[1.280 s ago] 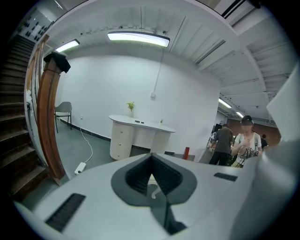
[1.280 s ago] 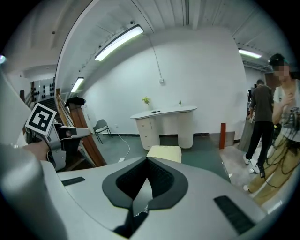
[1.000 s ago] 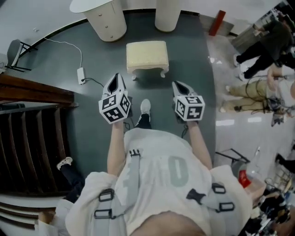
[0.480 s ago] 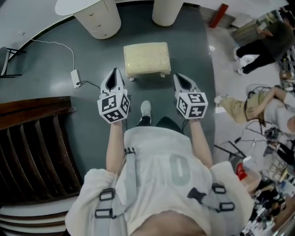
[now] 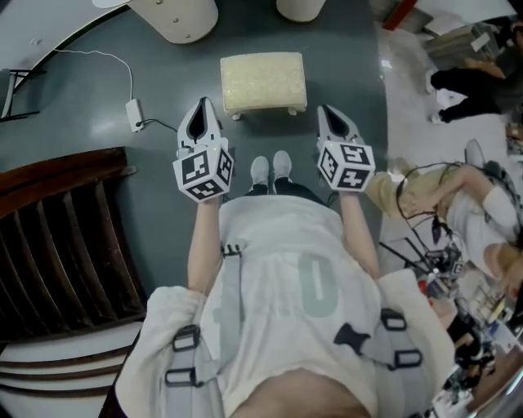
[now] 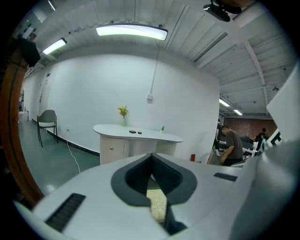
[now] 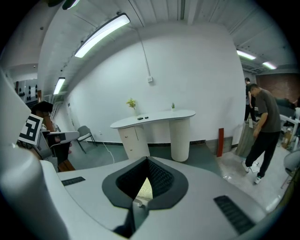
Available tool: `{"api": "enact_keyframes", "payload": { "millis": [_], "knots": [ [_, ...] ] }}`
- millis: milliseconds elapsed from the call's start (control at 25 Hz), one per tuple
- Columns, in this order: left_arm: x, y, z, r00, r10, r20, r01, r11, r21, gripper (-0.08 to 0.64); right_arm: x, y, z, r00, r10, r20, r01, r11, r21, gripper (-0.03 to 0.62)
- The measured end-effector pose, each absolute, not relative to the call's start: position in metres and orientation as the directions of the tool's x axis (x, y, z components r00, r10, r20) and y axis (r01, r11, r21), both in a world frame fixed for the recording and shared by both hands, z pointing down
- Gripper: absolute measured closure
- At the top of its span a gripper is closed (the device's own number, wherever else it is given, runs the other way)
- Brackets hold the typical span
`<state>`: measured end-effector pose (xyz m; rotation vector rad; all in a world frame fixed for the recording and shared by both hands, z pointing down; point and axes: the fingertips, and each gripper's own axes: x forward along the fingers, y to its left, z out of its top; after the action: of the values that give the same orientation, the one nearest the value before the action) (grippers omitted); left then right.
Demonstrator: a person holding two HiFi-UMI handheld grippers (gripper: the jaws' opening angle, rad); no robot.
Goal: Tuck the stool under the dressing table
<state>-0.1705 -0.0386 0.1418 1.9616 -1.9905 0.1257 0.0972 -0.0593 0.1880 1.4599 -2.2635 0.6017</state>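
**On the green floor, short of the dressing table: the stool**

The cream, cushion-topped stool [image 5: 263,82] stands on short curved legs on the dark green floor [image 5: 98,82]. It is just ahead of the person's two pale shoes [image 5: 260,171]. It sits in front of the gap between the dressing table's [image 5: 176,16] drawer pedestal and its round column. A strip of bare floor lies between stool and table, so the stool is not yet tucked under.

The left tool [image 5: 202,110] is held just off the stool's near left corner, and the right tool [image 5: 328,116] just off its near right corner. Both point toward the table, and neither touches the stool. Each tool's jaws are pressed together with nothing pinched. In both gripper views a sliver of the cream stool shows beyond the closed tips.

Seen from the tools, the dressing table's white worktop [image 6: 154,136] carries a small vase of yellow flowers [image 6: 123,111] and a couple of small dark items [image 6: 136,131]. It stands against a white wall [image 6: 93,84].

A white cable with a plug block [image 5: 131,114] trails over the floor left of the stool. A dark wooden slatted structure [image 5: 57,237] sits at the person's left, and a grey chair [image 6: 47,121] stands by the wall. To the right, on pale shiny floor [image 5: 409,122], are other people, one in beige [image 5: 409,184] crouched low. A red board [image 7: 220,141] leans against the wall.
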Motion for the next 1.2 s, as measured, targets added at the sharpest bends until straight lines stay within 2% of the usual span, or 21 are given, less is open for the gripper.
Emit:
{"api": "enact_keyframes", "payload": {
  "millis": [280, 600, 640, 720, 760, 800, 880, 1200],
  "knots": [
    [-0.178, -0.040, 0.142, -0.067, -0.951, 0.303, -0.977, 0.123, 0.172, 0.555, 0.105, -0.073, 0.180, -0.400, -0.772, 0.494, -0.910, 0.401, -0.109, 0.589],
    [-0.185, -0.045, 0.140, -0.051, -0.965, 0.258, -0.984, 0.093, 0.151, 0.554, 0.088, -0.075, 0.177, -0.501, -0.731, 0.463, -0.862, 0.471, -0.189, 0.584],
    [-0.183, -0.047, 0.139, -0.028, -0.968, 0.249, -0.984, 0.071, 0.164, 0.541, 0.086, -0.075, 0.178, -0.516, -0.721, 0.462, -0.853, 0.478, -0.207, 0.547],
    [-0.178, -0.051, 0.137, 0.026, -0.973, 0.231, -0.981, 0.020, 0.193, 0.401, 0.084, -0.076, 0.180, -0.532, -0.710, 0.461, -0.845, 0.479, -0.237, 0.371],
    [-0.177, -0.053, 0.137, 0.044, -0.974, 0.223, -0.979, 0.002, 0.205, 0.332, 0.085, -0.079, 0.181, -0.526, -0.714, 0.461, -0.849, 0.470, -0.242, 0.312],
    [-0.176, -0.054, 0.137, 0.054, -0.975, 0.218, -0.977, -0.006, 0.212, 0.304, 0.085, -0.081, 0.183, -0.517, -0.720, 0.464, -0.855, 0.460, -0.239, 0.281],
    [-0.178, -0.054, 0.139, 0.056, -0.974, 0.221, -0.976, -0.007, 0.217, 0.280, 0.086, -0.083, 0.187, -0.505, -0.720, 0.476, -0.862, 0.450, -0.233, 0.258],
    [-0.192, -0.059, 0.153, 0.035, -0.963, 0.268, -0.976, 0.024, 0.215, 0.278, 0.085, -0.091, 0.195, -0.498, -0.703, 0.507, -0.866, 0.431, -0.254, 0.256]
  ]
}}
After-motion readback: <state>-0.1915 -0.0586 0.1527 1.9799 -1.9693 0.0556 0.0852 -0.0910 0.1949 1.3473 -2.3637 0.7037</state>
